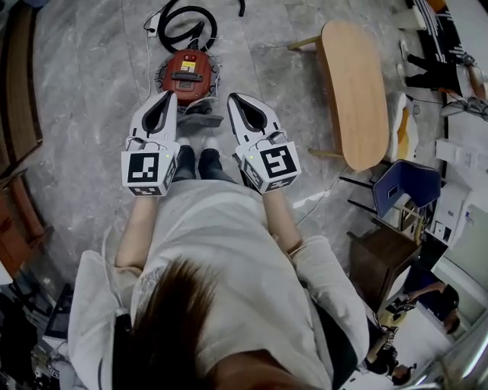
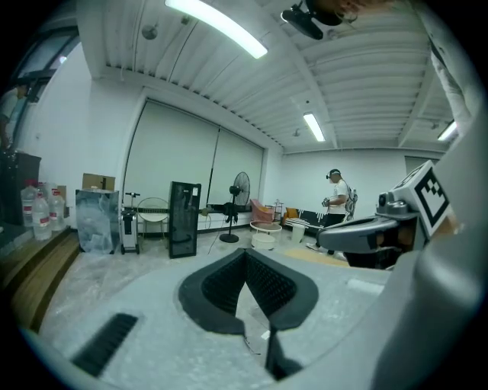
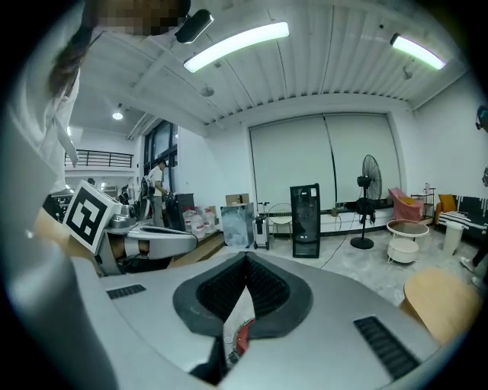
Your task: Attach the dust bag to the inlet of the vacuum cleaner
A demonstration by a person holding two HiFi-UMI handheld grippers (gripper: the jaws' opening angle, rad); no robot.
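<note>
Both grippers held side by side over the floor, empty.

Head view: the left gripper point(image 1: 168, 99) and right gripper point(image 1: 233, 99) sit at centre frame. The red vacuum cleaner point(image 1: 187, 72) stands on the floor just above their tips, its hose point(image 1: 185, 17) coiled at the top.
Left gripper view: fingers point(image 2: 274, 286) pressed together, nothing between.
Right gripper view: fingers point(image 3: 267, 289) likewise pressed together, empty.

Furniture on marbled floor point(image 1: 84, 91)
1 oval wooden table point(image 1: 352, 91) near 1 blue chair point(image 1: 404, 185); 1 pedestal fan point(image 3: 370, 175).
</note>
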